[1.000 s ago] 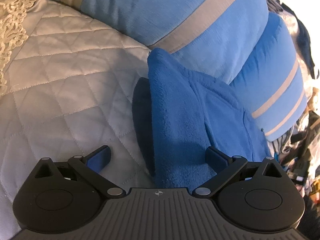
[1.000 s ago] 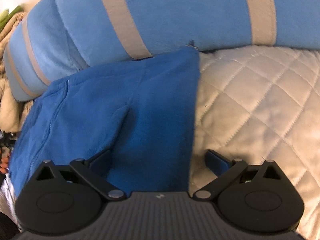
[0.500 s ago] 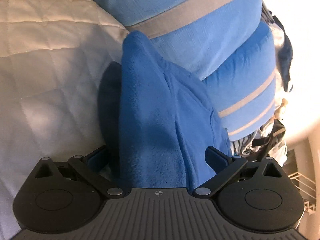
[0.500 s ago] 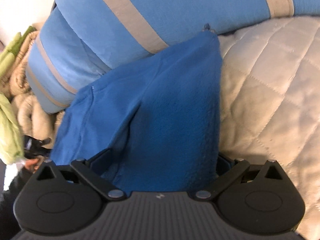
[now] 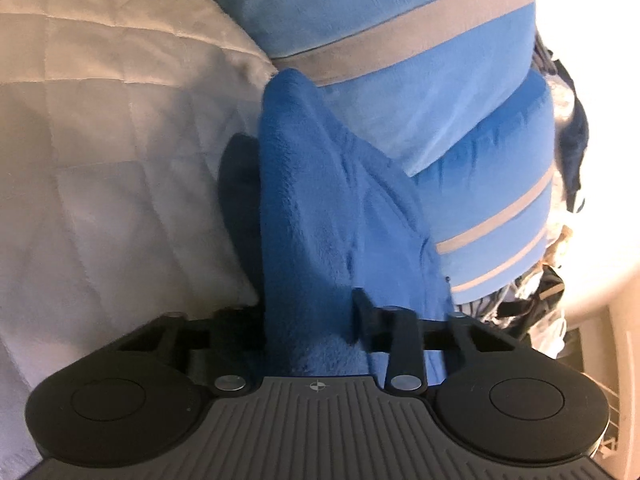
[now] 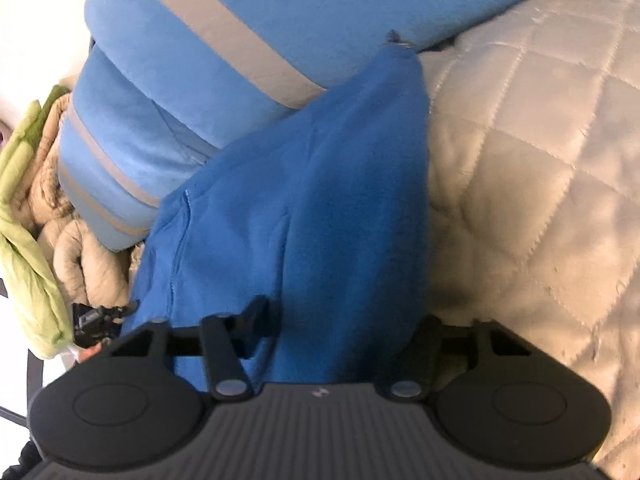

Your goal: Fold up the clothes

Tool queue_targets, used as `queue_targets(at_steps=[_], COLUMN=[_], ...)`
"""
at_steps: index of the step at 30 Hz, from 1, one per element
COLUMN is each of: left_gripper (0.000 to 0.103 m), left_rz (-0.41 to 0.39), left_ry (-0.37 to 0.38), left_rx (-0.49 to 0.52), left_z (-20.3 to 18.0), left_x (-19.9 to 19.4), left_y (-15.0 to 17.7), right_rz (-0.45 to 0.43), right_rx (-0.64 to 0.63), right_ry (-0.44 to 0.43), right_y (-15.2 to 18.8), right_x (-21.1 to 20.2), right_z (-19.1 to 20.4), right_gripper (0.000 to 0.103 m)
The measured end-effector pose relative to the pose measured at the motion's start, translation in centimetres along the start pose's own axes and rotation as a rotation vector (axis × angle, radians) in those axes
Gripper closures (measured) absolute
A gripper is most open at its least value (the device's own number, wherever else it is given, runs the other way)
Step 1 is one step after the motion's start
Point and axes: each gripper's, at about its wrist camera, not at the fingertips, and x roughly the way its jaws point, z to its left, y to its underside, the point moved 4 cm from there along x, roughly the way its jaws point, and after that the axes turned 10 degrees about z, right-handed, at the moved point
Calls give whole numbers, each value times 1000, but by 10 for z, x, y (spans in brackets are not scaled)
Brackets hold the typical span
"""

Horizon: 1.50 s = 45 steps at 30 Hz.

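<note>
While both my left gripper [image 5: 310,322] and right gripper [image 6: 344,324] pinch the blue fleece [image 5: 320,216], its edge lifts off the bed [image 6: 540,184] for folding.

left gripper [image 5: 310,316]: black, ribbed grey deck with small crosshair mark | two round black discs at the base corners | silver pivot screws on angled link bars | right gripper [image 6: 346,320]: same black build, ribbed deck, small logo, two discs, silver screws, dark fingers [image 6: 256,316]
</note>
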Motion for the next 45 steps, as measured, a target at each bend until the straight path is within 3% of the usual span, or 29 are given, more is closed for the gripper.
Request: queue_targets(at_steps=[2, 7, 18, 35, 45], left_gripper=[75, 79, 84, 85, 85], left_rz=[-4, -30, -95, -252, -299], left_ry=[-13, -42, -95, -50, -85], left_rx=[21, 88, 249, 386, 385], left_z=[-5, -25, -87, -197, -207], left_x=[-1, -11, -46, -138, -164], left_y=[1, 6, 22, 26, 27], right_rz=[-5, -40, -152, -310, -333], right_rx=[-15, -79, -281, -418, -442], right_ry=[17, 75, 98, 50, 45], right_y=[1, 6, 23, 35, 36], right_x=[-1, -12, -58, -148, -147], right_z=[5, 32, 109, 216, 249], right_gripper=[68, 73, 75, 75, 75])
